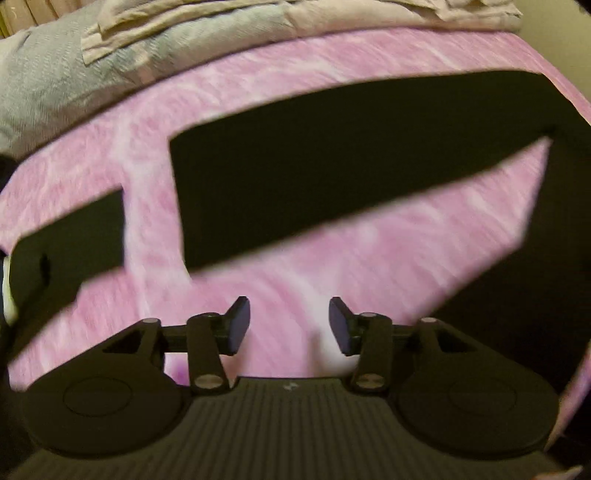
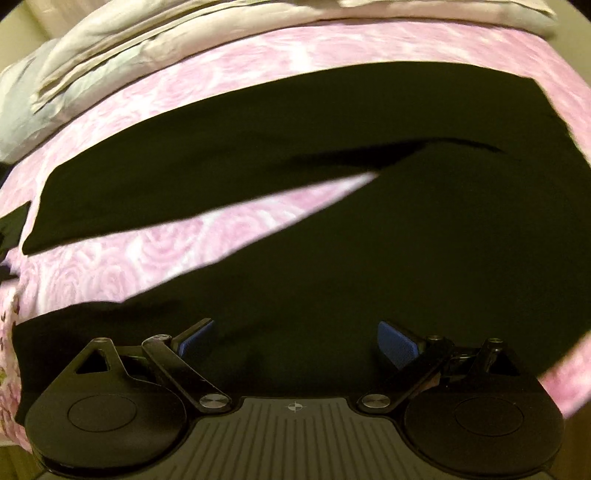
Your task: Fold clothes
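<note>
Black trousers (image 2: pixel 369 236) lie spread flat on a pink rose-patterned bed cover (image 2: pixel 122 254), their two legs splayed apart in a V. In the left wrist view the far leg (image 1: pixel 332 170) runs across the middle, and a second black piece (image 1: pixel 70 236) lies at the left edge. My left gripper (image 1: pixel 289 323) hovers open over the bare pink cover (image 1: pixel 369 258) between the legs, holding nothing. My right gripper (image 2: pixel 295 341) is open wide just above the near leg, with nothing between its blue pads (image 2: pixel 397 341). Both views are motion-blurred.
Folded grey and beige bedding (image 1: pixel 155 48) is piled along the far side of the bed; it shows as pale bedding (image 2: pixel 122 55) in the right wrist view. A cream wall (image 1: pixel 554 22) stands at the far right.
</note>
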The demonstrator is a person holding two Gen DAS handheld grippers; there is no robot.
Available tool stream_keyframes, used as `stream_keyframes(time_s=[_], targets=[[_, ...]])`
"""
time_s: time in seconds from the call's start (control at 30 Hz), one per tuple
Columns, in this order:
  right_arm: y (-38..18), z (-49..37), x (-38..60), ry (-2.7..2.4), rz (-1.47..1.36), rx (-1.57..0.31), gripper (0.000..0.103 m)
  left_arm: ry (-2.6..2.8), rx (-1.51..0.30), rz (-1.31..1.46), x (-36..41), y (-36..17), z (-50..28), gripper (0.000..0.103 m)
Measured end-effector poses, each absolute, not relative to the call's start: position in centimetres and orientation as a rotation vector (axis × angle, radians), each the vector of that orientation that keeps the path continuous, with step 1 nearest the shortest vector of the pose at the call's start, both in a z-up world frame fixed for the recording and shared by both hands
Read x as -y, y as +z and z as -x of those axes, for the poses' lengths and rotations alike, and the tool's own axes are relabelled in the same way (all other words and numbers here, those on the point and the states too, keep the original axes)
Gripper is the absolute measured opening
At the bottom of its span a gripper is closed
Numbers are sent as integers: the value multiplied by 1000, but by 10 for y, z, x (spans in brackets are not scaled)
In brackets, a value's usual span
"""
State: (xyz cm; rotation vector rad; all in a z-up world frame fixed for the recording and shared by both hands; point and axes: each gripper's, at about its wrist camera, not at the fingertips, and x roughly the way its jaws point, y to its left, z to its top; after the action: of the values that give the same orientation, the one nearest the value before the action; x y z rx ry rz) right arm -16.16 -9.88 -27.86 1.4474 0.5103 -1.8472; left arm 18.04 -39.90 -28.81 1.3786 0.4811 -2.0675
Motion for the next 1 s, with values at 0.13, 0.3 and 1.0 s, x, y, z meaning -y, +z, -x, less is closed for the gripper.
stream_keyframes(time_s=[0.13,0.3,1.0], targets=[[-248,161,67,-1908,-1445,-526,103,-2014,-446,-1438,341,-268,-192,71],[-223,167,31,-1949,-1434,-506,103,-1938,-393,-1499,281,-244,-204,86],[-183,143,-41,-1819,-1376,-675,103,-1950,-319,-1511,167,-185,-142,86]])
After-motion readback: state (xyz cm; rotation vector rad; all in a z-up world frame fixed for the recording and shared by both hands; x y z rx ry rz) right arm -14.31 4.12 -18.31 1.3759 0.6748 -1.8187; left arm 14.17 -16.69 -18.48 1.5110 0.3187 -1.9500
